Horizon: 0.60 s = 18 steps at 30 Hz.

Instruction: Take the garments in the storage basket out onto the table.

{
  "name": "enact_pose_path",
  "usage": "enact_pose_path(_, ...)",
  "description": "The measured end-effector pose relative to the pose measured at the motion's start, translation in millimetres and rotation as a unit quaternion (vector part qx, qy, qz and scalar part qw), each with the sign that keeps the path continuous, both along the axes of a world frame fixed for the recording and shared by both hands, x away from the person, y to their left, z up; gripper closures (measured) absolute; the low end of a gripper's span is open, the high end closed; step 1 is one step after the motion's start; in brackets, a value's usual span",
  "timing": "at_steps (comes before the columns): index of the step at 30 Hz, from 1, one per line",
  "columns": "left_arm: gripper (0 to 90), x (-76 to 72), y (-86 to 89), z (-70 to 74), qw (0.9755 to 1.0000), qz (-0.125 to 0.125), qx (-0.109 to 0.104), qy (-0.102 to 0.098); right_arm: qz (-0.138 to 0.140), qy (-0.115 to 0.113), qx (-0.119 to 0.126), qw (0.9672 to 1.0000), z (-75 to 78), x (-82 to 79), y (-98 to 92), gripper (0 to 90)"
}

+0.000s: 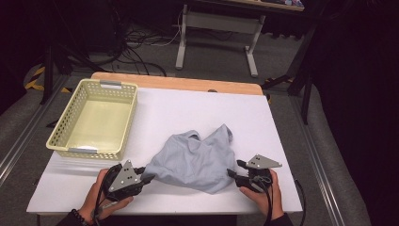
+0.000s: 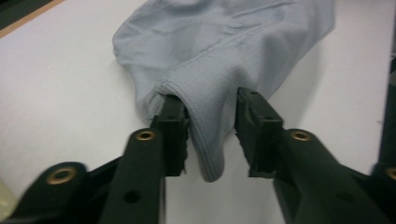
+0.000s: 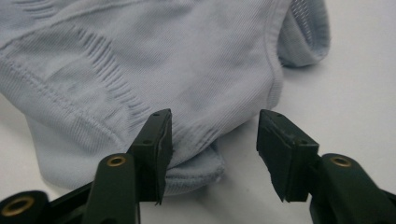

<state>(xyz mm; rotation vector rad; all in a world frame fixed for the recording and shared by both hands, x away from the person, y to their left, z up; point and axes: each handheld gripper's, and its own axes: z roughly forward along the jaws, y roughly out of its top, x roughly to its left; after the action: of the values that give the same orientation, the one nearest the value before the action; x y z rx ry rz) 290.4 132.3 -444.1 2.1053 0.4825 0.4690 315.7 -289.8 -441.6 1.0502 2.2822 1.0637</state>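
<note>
A light blue-grey knitted garment (image 1: 193,160) lies crumpled on the white table (image 1: 188,106), near the front edge. My left gripper (image 1: 147,175) sits at its left corner. In the left gripper view the jaws (image 2: 212,135) stand apart with a ribbed fold of the garment (image 2: 224,56) drooping between them; the cloth lies against the left pad and clear of the right one. My right gripper (image 1: 234,168) is at the garment's right corner. There the jaws (image 3: 212,144) are open, with the garment's hem (image 3: 163,60) beside the left pad and bare table in front of the right pad.
A pale yellow perforated basket (image 1: 84,151) stands at the table's left, its inside bare. A wooden strip (image 1: 179,83) runs along the far edge. Beyond the table are cables and a desk frame (image 1: 216,28) on the floor.
</note>
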Motion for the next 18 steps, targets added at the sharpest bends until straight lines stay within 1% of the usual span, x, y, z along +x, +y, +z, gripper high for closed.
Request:
enact_pose_path(1, 58.2, -1.4, -0.9, 1.1, 0.9999, -0.008, -0.007, -0.002, 0.001, 0.006, 0.000, 1.0000, -3.4, 0.6, 2.0, 43.8)
enact_pose_path(2, 55.0, -2.4, -1.6, 1.6, 0.9999, -0.012, -0.008, -0.003, 0.004, 0.010, -0.002, 0.9999, -5.2, 1.0, 3.5, 43.7)
enact_pose_path(3, 53.3, -3.2, -2.1, 1.9, 0.9998, -0.016, -0.010, -0.005, 0.006, 0.012, -0.006, 0.9999, -6.8, 1.3, 5.3, 43.7)
enact_pose_path(4, 51.0, -4.7, -2.6, 2.7, 0.9995, -0.028, -0.015, -0.007, 0.007, 0.011, -0.008, 0.9999, -7.3, 1.4, 6.2, 43.8)
enact_pose_path(5, 48.5, -5.8, -2.8, 3.1, 0.9993, -0.030, -0.019, -0.009, 0.006, 0.010, -0.008, 0.9999, -7.6, 1.9, 7.0, 43.7)
enact_pose_path(7, 45.9, -6.9, -3.1, 4.6, 0.9993, -0.028, -0.019, -0.016, 0.005, 0.013, -0.004, 0.9999, -8.2, 2.6, 6.3, 44.1)
enact_pose_path(8, 43.7, -6.9, -3.0, 5.1, 0.9994, -0.024, -0.020, -0.017, 0.006, 0.015, -0.001, 0.9999, -8.5, 2.8, 5.8, 45.8)
enact_pose_path(10, 41.6, -6.4, -1.6, 5.8, 0.9993, -0.017, -0.029, -0.015, 0.011, 0.019, 0.008, 0.9997, -9.1, 3.1, 5.2, 51.1)
enact_pose_path(11, 39.5, -6.4, -1.6, 5.8, 0.9993, -0.017, -0.029, -0.015, 0.011, 0.019, 0.008, 0.9997, -9.1, 3.1, 5.2, 51.1)
enact_pose_path(12, 37.4, -6.0, -0.4, 6.7, 0.9992, -0.009, -0.035, -0.017, 0.020, 0.017, 0.008, 0.9996, -8.8, 2.1, 6.4, 59.6)
enact_pose_path(13, 36.1, -5.9, 0.4, 7.5, 0.9990, 0.001, -0.040, -0.019, 0.019, 0.014, 0.005, 0.9997, -8.4, 1.5, 7.1, 62.0)
enact_pose_path(14, 33.5, -5.8, 1.4, 8.2, 0.9988, 0.002, -0.044, -0.020, 0.017, 0.007, -0.001, 0.9998, -7.6, 0.5, 7.6, 67.9)
enact_pose_path(15, 32.3, -5.8, 2.3, 9.0, 0.9985, 0.004, -0.051, -0.020, 0.018, 0.001, 0.001, 0.9998, -6.7, -0.4, 7.4, 73.6)
enact_pose_path(16, 31.3, -5.9, 3.2, 9.9, 0.9983, 0.008, -0.053, -0.023, 0.025, -0.006, 0.005, 0.9997, -5.2, -1.8, 6.9, 81.2)
enact_pose_path(18, 28.6, -5.8, 4.4, 10.7, 0.9981, 0.011, -0.056, -0.024, 0.029, -0.016, 0.009, 0.9994, -2.0, -4.1, 6.9, 84.4)
